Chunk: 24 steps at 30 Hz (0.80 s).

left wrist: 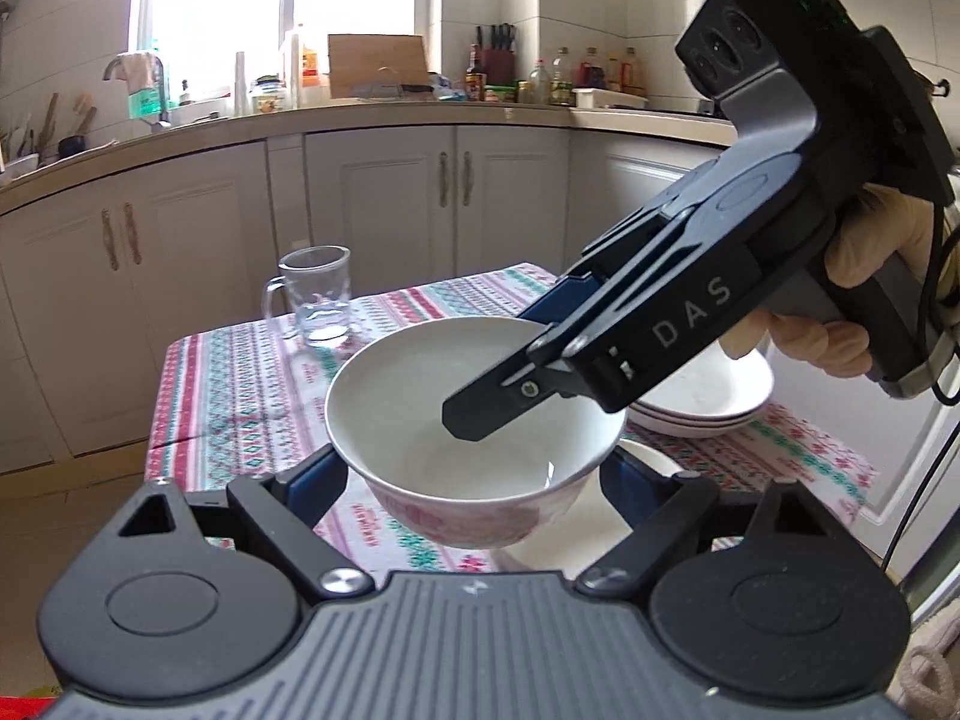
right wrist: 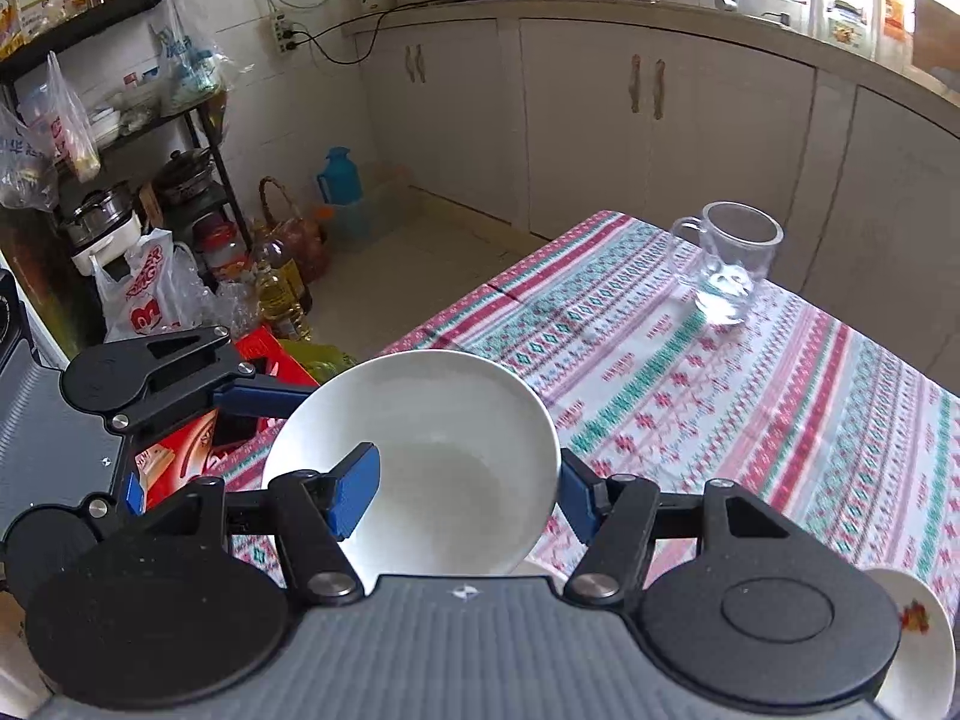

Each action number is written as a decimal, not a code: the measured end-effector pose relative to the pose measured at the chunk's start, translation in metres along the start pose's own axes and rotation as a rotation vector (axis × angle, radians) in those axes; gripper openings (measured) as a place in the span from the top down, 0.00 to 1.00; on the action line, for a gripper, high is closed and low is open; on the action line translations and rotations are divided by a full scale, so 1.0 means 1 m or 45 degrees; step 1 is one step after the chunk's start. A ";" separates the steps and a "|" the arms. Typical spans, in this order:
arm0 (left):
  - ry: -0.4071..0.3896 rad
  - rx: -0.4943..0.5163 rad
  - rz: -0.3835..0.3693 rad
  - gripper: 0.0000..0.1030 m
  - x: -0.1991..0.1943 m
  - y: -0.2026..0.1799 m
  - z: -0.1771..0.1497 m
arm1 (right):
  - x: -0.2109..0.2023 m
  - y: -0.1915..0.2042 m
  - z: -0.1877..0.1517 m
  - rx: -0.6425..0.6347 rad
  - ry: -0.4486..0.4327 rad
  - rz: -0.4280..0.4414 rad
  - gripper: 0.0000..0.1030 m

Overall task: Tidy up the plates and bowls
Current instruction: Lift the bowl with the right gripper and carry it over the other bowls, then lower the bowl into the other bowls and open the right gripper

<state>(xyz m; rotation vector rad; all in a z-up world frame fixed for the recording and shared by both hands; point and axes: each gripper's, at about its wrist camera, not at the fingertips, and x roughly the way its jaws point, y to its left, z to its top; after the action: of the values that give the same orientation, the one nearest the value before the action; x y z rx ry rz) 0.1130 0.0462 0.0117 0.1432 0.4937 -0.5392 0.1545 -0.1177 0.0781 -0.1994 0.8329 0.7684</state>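
Hovering above the patterned tablecloth (right wrist: 690, 396), the white bowl (left wrist: 474, 426) sits clamped across its sides by the left gripper (left wrist: 474, 486), while the right gripper (right wrist: 462, 501) pinches its rim; a glass mug (right wrist: 729, 261) stands well apart.

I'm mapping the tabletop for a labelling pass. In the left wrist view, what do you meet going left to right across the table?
Glass mug → white bowl → stack of plates.
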 end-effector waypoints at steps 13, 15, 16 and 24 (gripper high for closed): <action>0.035 0.019 -0.103 0.12 0.009 -0.033 -0.011 | -0.030 -0.008 -0.043 0.089 -0.004 -0.067 0.33; 0.043 0.011 -0.111 0.12 0.009 -0.036 -0.013 | -0.029 -0.010 -0.049 0.105 0.000 -0.067 0.33; 0.046 0.010 -0.112 0.12 0.009 -0.037 -0.015 | -0.029 -0.010 -0.051 0.111 0.001 -0.066 0.33; 0.058 0.008 -0.111 0.12 0.008 -0.038 -0.019 | -0.025 -0.010 -0.060 0.141 0.001 -0.050 0.33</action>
<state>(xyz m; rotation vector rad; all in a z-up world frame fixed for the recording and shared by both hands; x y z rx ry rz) 0.0915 0.0151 -0.0088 0.1410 0.5441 -0.6236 0.1155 -0.1650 0.0544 -0.1166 0.8673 0.6837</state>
